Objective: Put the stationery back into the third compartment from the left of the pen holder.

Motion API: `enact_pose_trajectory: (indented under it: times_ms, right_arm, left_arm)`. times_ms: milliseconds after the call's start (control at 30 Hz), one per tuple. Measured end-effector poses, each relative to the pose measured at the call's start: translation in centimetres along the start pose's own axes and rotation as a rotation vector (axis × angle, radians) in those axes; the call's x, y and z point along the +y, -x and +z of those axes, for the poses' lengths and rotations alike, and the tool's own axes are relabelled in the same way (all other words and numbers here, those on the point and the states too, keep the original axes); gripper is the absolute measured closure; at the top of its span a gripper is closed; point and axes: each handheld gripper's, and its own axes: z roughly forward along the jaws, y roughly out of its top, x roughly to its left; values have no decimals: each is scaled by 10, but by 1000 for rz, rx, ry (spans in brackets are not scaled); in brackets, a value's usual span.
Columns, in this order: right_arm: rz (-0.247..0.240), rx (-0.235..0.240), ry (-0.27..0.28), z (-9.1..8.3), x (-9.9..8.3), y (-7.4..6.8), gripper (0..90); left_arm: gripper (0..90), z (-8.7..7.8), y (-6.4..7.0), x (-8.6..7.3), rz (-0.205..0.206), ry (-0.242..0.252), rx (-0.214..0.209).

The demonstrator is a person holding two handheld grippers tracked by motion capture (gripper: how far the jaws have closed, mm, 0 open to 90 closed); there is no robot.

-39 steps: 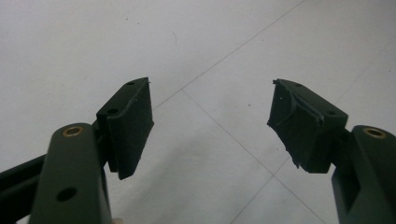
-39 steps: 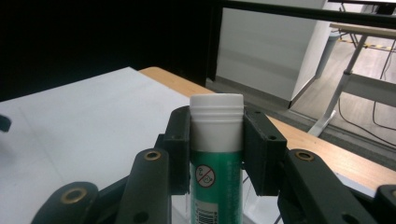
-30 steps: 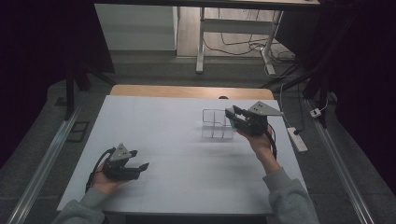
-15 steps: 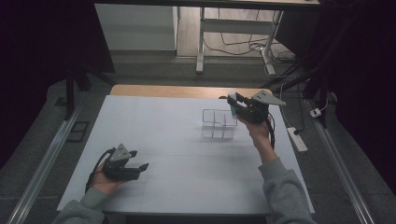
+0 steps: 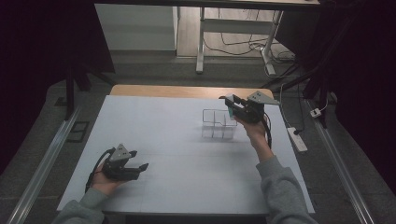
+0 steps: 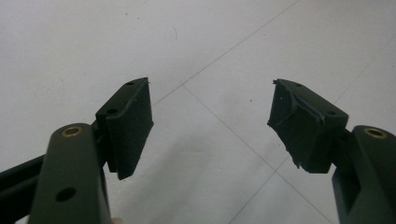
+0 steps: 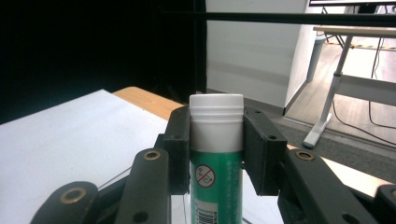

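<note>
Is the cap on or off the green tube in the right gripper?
On. The white cap sits atop the green tube, clamped between the right gripper pads.

My right gripper [image 5: 229, 103] holds the tube [image 7: 216, 154] upright above the divided box's [image 5: 217, 125] back right corner — box sits right of table [image 5: 177, 177] centre. Left gripper [image 5: 138, 168] (near front-left edge) rests well apart.

The green tube's [image 7: 215, 158] lower part is cut off by the bottom edge.
</note>
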Motion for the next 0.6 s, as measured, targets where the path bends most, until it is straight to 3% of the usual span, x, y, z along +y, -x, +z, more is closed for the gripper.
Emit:
enact_pose_trajectory:
  times_ms: [433, 500, 600]
  right_arm:
    - [32, -2, -36, 2, -6, 6, 638]
    - [46, -1, -67, 4, -7, 7, 584]
    - [49, -18, -72, 3, -6, 6, 483]
  left_arm:
    - [295, 0, 0, 0, 3, -3, -2]
    - [295, 0, 0, 0, 3, -3, -3]
    - [295, 0, 0, -1, 3, -4, -4]
